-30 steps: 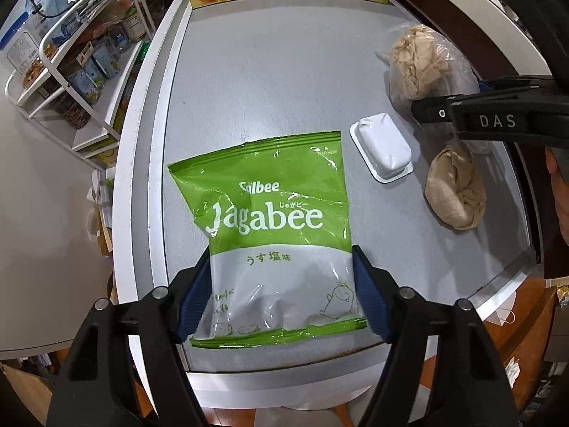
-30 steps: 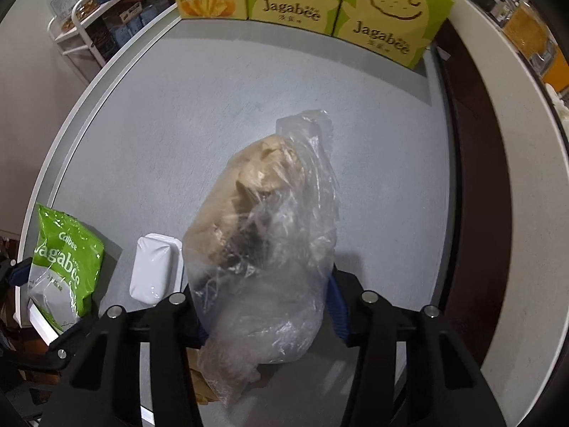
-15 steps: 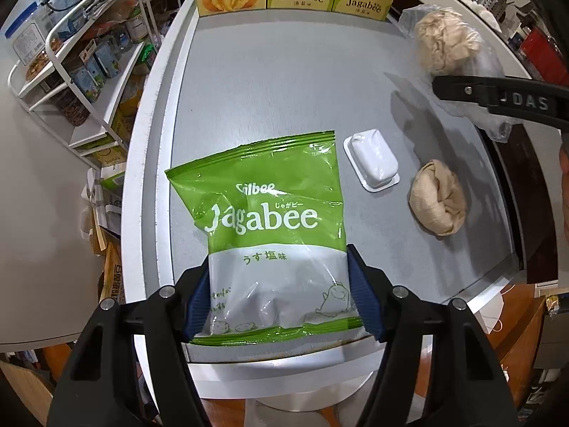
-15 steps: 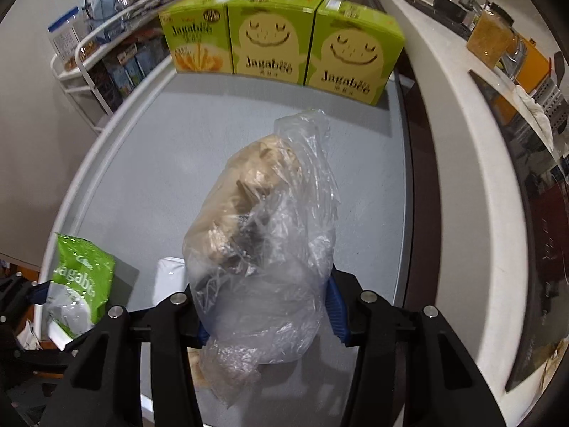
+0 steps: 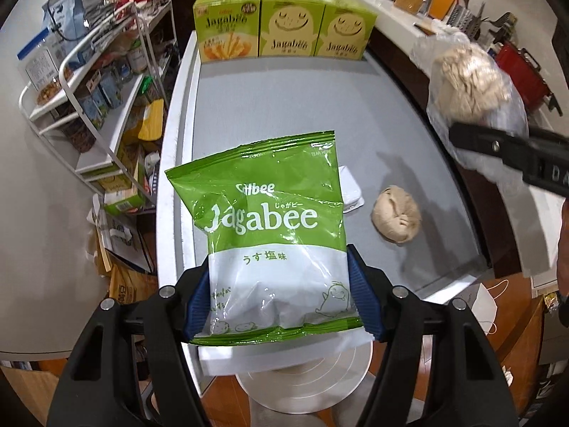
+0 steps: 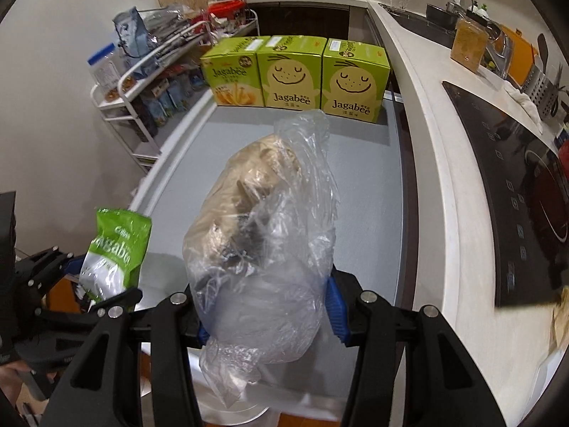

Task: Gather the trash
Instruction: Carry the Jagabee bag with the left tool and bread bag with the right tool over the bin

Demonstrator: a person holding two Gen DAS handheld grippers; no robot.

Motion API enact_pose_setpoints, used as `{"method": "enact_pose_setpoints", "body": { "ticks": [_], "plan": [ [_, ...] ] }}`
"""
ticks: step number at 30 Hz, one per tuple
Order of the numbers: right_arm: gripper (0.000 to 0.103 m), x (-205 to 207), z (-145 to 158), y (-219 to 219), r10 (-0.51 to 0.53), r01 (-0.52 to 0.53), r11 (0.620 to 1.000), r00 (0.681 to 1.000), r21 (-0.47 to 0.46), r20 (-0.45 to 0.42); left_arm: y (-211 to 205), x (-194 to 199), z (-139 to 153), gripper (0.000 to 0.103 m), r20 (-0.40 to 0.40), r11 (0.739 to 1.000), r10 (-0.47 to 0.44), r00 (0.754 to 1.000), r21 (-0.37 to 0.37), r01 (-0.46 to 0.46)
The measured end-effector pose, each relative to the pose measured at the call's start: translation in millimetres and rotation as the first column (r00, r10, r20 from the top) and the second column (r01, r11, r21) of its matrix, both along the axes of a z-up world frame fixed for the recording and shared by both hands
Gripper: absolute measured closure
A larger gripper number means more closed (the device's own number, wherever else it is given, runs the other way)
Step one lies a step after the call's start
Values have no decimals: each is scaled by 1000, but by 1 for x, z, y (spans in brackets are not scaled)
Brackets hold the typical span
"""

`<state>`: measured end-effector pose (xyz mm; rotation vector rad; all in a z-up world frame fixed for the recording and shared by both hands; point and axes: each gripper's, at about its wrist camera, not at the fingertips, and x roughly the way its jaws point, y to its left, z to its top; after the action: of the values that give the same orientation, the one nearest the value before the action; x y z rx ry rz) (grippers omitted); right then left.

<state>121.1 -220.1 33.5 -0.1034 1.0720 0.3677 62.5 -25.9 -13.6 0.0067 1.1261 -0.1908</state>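
From the left wrist camera we see our left gripper [image 5: 279,291] with its jaws closed on the lower part of a green Jagabee chip bag [image 5: 265,227], the blue pads [image 5: 361,302] pressing both side edges. The bag is held up above the near edge of the grey table [image 5: 284,106], and it hides part of a small white tray [image 5: 352,192] lying on the surface behind it. Just right of that tray a crumpled beige paper wad [image 5: 396,213] rests on the table, apart from the tray and set back from the near edge and the right edge. Three green Jagabee boxes [image 5: 284,26] stand in a row along the far edge; between them and the tray the grey surface is bare. A white wire rack [image 5: 89,106] stands just beyond the left rim. At the right, our right gripper [image 5: 512,156] holds a clear plastic bag [image 5: 473,103] with beige paper inside, above the table's right edge.

From the right wrist camera we see the right gripper [image 6: 268,311] with jaws clamped on the plastic bag [image 6: 263,235], which is held in the air over the table [image 6: 366,178]. The boxes [image 6: 295,74] line the far edge, and a white countertop [image 6: 437,142] runs along the right side. At lower left, the left gripper [image 6: 76,275] holds the chip bag [image 6: 115,249] near the table's left rim.
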Motion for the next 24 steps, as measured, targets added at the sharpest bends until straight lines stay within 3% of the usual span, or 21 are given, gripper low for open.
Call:
{"method": "enact_pose_setpoints", "body": {
  "ticks": [12,18,24],
  "plan": [
    [55,-90,18,3,98,-98,993,995,68,3,6,-57,32,35,67,998,-56,996,-16,57],
    [55,-141,-7,13,169,-161,983,981,84,-95,-2,-91,28,35,56,990,-140,989,12,140],
    [55,-175,-41,12,196,-184,980,956,72,-220,-11,-120,7,35,-23,974,-221,975,33,222]
  ]
}}
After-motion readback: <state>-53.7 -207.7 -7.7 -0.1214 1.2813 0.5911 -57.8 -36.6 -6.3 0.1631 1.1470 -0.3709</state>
